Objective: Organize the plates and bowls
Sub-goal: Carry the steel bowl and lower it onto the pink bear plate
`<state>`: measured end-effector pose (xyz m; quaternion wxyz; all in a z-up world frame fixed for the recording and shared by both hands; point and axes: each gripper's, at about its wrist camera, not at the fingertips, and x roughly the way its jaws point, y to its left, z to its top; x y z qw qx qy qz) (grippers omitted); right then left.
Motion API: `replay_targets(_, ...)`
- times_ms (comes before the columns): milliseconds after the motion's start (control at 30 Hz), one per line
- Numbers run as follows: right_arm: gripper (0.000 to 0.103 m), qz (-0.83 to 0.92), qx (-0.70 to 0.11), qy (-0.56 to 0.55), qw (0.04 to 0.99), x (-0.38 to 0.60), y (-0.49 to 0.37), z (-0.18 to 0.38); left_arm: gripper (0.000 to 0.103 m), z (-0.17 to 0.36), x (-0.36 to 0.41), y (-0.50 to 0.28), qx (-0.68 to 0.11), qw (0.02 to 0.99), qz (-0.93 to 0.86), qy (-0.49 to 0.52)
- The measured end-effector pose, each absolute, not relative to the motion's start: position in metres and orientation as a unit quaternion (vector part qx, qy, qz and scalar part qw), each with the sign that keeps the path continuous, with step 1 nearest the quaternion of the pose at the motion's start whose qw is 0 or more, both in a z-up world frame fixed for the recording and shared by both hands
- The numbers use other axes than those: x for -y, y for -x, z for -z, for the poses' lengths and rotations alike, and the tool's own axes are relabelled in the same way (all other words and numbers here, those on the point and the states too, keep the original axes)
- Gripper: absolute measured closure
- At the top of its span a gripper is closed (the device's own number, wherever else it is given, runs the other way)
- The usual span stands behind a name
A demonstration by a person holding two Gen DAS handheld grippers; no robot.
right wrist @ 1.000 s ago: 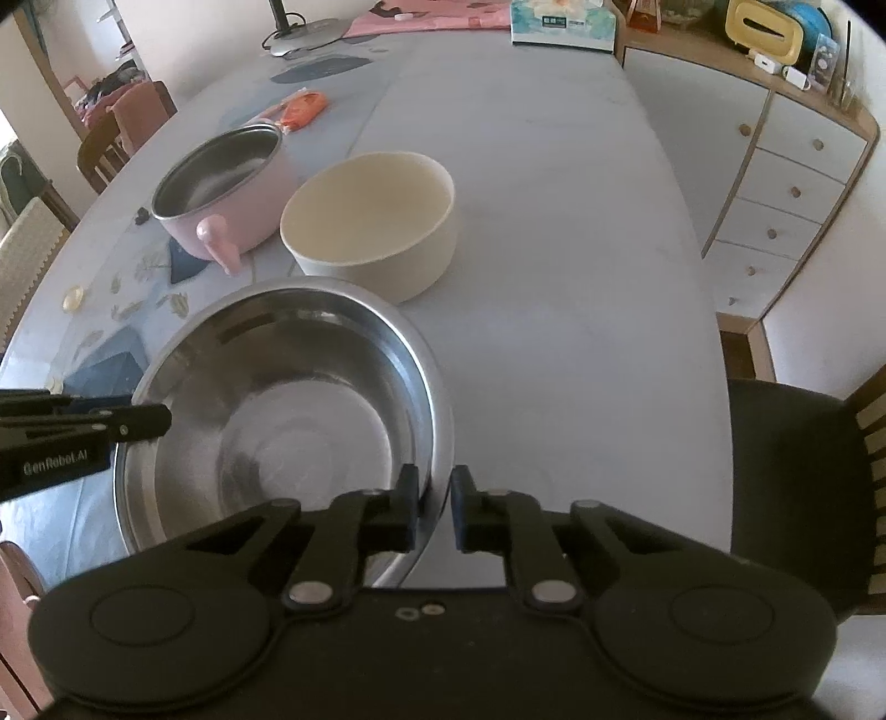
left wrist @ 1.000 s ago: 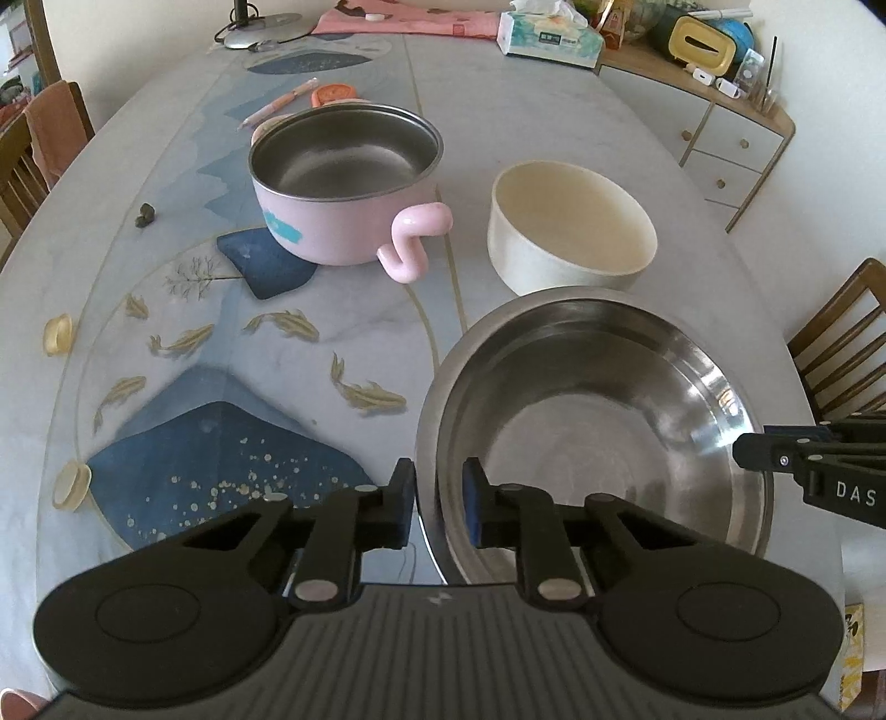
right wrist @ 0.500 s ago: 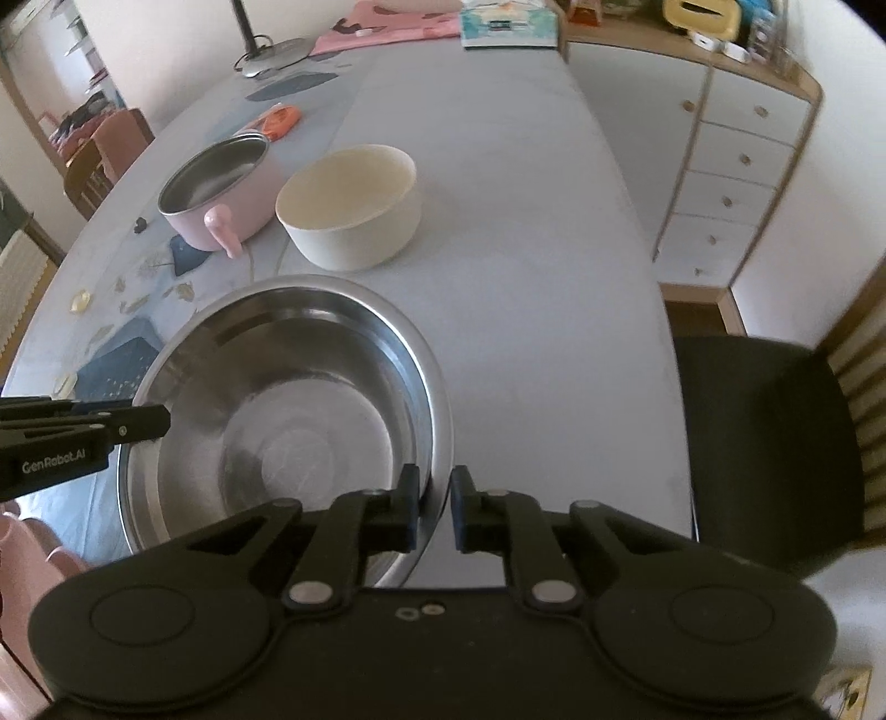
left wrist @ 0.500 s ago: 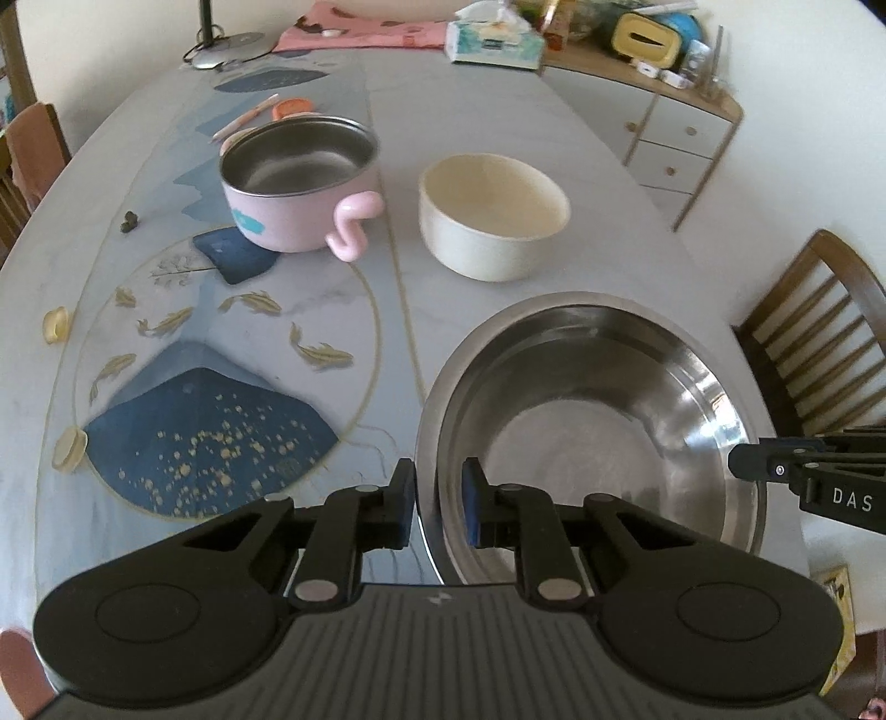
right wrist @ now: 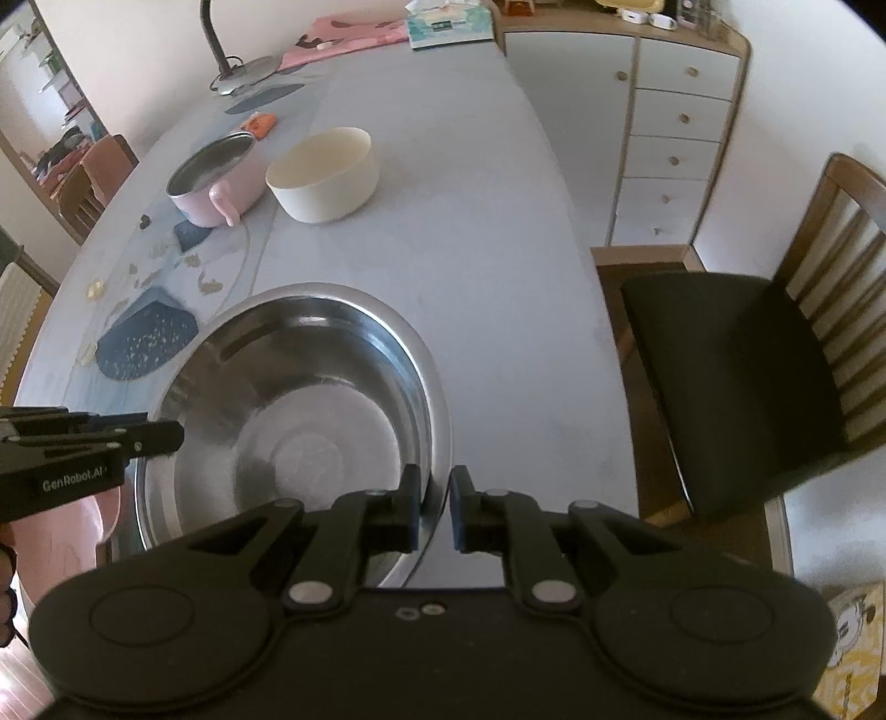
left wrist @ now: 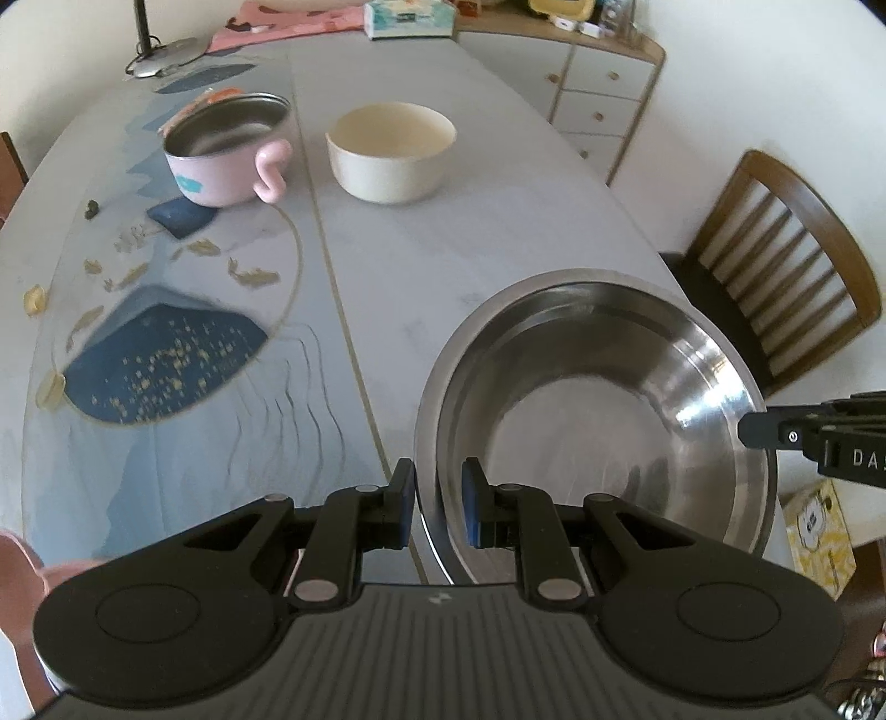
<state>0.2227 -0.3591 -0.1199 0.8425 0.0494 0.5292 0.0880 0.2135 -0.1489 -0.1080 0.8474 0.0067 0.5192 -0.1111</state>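
A large steel bowl (left wrist: 598, 410) is held by its rim between both grippers, above the near end of the table. My left gripper (left wrist: 437, 501) is shut on its left rim. My right gripper (right wrist: 433, 507) is shut on its right rim; the bowl also shows in the right wrist view (right wrist: 299, 410). A cream bowl (left wrist: 390, 149) and a pink steel-lined pot (left wrist: 227, 149) with a curled handle stand side by side farther up the table; both also show in the right wrist view, the cream bowl (right wrist: 324, 174) and the pot (right wrist: 213, 180).
The table (left wrist: 387, 260) has a blue fish-pattern mat (left wrist: 160, 360) on its left half. A wooden chair (left wrist: 786, 266) stands at the right edge, drawers (right wrist: 675, 138) behind it. A tissue box (left wrist: 407, 19), a lamp base (left wrist: 166, 55) and pink cloth lie at the far end.
Both grippers have lifted the steel bowl and drawn it back toward the near end of the table. The cream bowl and pink pot now look farther away and have not moved.
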Motion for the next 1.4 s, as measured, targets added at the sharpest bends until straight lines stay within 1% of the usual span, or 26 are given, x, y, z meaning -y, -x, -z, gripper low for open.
replay_targets(467, 0.091, -0.081, -0.546, -0.056, 0.832, 0.369, -0.185, 0.132, 0.086, 0.127, 0.161, -0.17, -0.542, 0.829, 0.135, -0.04)
replay_targets(800, 0.091, -0.08, -0.556, -0.058, 0.825, 0.37, -0.185, 0.144, 0.086, 0.132, 0.166, -0.164, -0.549, 0.823, 0.138, -0.048)
replay_targets(933, 0.089, -0.079, -0.561, -0.064, 0.821, 0.374, -0.187, 0.149, 0.086, 0.132, 0.167, -0.164, -0.546, 0.824, 0.142, -0.051)
replay_targets(1167, 0.08, -0.082, -0.563, -0.063, 0.82, 0.372, -0.188, 0.15, 0.086, 0.133, 0.165, -0.167, -0.556, 0.817, 0.147, -0.034)
replay_targets(1400, 0.076, -0.09, -0.549, -0.055, 0.829, 0.372, -0.187, 0.135, 0.086, 0.123, 0.159, -0.166, -0.548, 0.822, 0.151, -0.032)
